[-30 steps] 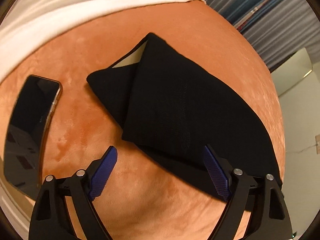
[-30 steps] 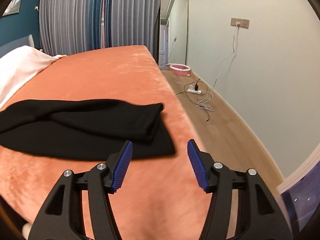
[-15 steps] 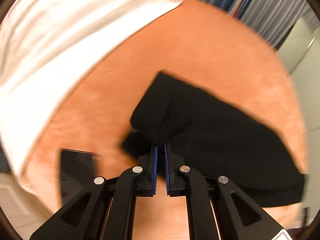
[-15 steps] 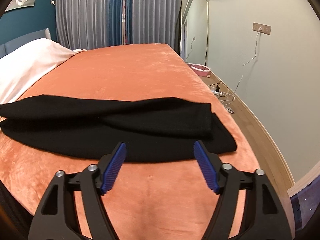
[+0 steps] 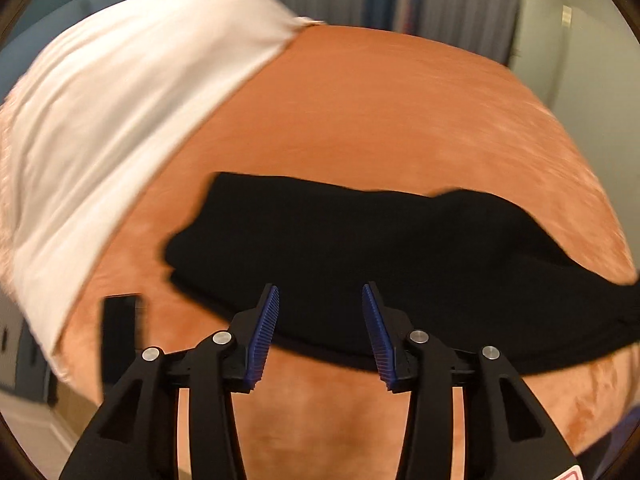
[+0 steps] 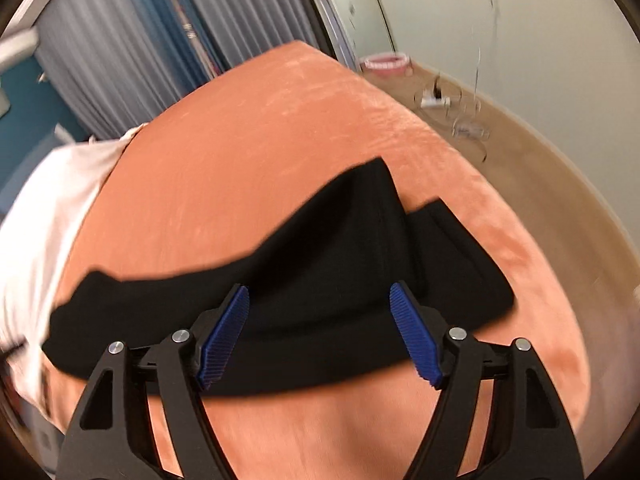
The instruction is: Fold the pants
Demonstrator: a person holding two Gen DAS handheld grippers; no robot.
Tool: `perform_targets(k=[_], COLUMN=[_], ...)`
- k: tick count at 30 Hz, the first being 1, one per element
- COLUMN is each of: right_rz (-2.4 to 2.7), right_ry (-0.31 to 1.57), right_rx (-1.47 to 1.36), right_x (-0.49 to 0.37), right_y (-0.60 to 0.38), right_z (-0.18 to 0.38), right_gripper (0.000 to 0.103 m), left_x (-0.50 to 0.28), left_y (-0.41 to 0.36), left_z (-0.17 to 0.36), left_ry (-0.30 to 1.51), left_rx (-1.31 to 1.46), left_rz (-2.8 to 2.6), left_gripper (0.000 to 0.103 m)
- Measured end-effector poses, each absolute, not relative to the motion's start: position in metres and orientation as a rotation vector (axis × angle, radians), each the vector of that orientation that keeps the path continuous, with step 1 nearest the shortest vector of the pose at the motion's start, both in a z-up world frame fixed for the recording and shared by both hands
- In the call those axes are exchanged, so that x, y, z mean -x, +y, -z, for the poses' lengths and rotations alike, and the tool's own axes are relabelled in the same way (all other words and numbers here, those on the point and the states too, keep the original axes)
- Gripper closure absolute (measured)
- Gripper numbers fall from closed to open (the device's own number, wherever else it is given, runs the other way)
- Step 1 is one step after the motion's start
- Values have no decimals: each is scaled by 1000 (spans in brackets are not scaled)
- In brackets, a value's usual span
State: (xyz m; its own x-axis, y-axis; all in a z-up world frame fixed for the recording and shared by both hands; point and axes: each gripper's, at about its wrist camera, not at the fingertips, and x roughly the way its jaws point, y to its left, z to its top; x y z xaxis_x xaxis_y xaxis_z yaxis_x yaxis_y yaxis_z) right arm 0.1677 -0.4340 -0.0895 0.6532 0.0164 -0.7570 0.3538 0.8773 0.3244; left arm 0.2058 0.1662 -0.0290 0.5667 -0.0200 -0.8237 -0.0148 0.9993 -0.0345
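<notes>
Black pants (image 5: 380,256) lie folded in a long strip across the orange bedspread (image 5: 380,120). My left gripper (image 5: 320,294) hangs over the strip's near edge, its jaws opening with nothing pinched between the blue pads. In the right wrist view the same pants (image 6: 320,264) stretch from lower left to upper right, with one folded layer peaking over another at the right end. There my right gripper (image 6: 320,294) stands open above the pants' near edge, holding nothing.
A white sheet or pillow (image 5: 112,120) covers the bed's far left. A dark phone (image 5: 120,332) lies on the bedspread left of the left gripper. Right of the bed are a wooden floor (image 6: 540,168), cables with a power strip (image 6: 436,100) and a pink bowl (image 6: 384,62).
The left gripper closed at the pants' left end, then drew back and up and has parted its jaws again. The right gripper widened and swung left over the pants' right part.
</notes>
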Motion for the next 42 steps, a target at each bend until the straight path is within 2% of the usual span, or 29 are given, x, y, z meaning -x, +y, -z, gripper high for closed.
perform_targets(k=[5, 6, 7, 8, 11, 13, 14, 17, 18, 19, 21, 24, 25, 26, 27, 28, 32, 34, 38, 39, 40, 41, 42], right_rz=[220, 220, 233, 236, 97, 13, 13, 56, 105, 167, 201, 204, 219, 220, 214, 210, 192, 199, 164, 122, 100, 102, 103], right_ry=[989, 1018, 1043, 1048, 846, 622, 583, 605, 687, 767, 816, 726, 711, 703, 685, 672, 689, 727, 829, 879, 919, 955, 947], right_rx=[-549, -564, -542, -519, -534, -491, -476, -496, -501, -514, -604, -670, -627, -597, -516, -450, -66, 30, -42, -105, -133, -146, -138], right_x=[-243, -258, -267, -274, -253, -198, -180, -135, -128, -121, -100, -73, -72, -72, -77, -80, -105, -122, -164, -175, -178, -183, -182], right_y=[-451, -453, -451, -448, -438, -433, -435, -460, -472, -484, -504, -513, -510, -507, -498, -491, -452, -447, -471, -477, -475, -475, -472], right_z=[123, 133, 138, 137, 88, 36, 29, 59, 89, 117, 153, 146, 135, 131, 116, 108, 92, 96, 113, 121, 128, 136, 136], right_gripper=[34, 54, 90, 99, 99, 99, 99, 93, 84, 82, 85, 83, 71, 56, 33, 21, 18, 18, 18, 37, 71, 82, 87], left_x=[-190, -188, -187, -187, -184, -179, -176, -171, -170, -170, -168, -165, -163, -161, -159, -159, -147, -142, -137, -136, -136, -134, -133], left_y=[83, 68, 57, 48, 30, 30, 26, 22, 18, 14, 9, 2, -2, -5, -8, -14, -22, -26, -33, -34, -35, -35, -34], left_z=[46, 51, 56, 62, 71, 76, 78, 92, 96, 103, 110, 111, 110, 109, 108, 108, 103, 102, 99, 99, 99, 98, 97], left_ry=[992, 1000, 1009, 1021, 1059, 1064, 1058, 1056, 1063, 1082, 1106, 1112, 1109, 1107, 1106, 1106, 1102, 1102, 1100, 1102, 1103, 1103, 1103], left_rx=[42, 37, 33, 32, 57, 50, 37, -16, -18, -15, -3, -9, -14, -17, -17, -15, -20, -21, -34, -34, -32, -29, -26], left_rz=[166, 182, 190, 194, 206, 199, 189, 164, 166, 172, 183, 194, 199, 204, 210, 215, 228, 236, 234, 232, 230, 229, 226], left_gripper=[61, 61, 61, 61, 61, 61, 61, 54, 54, 54, 54, 54, 54, 54, 54, 54, 54, 53, 51, 51, 51, 51, 51])
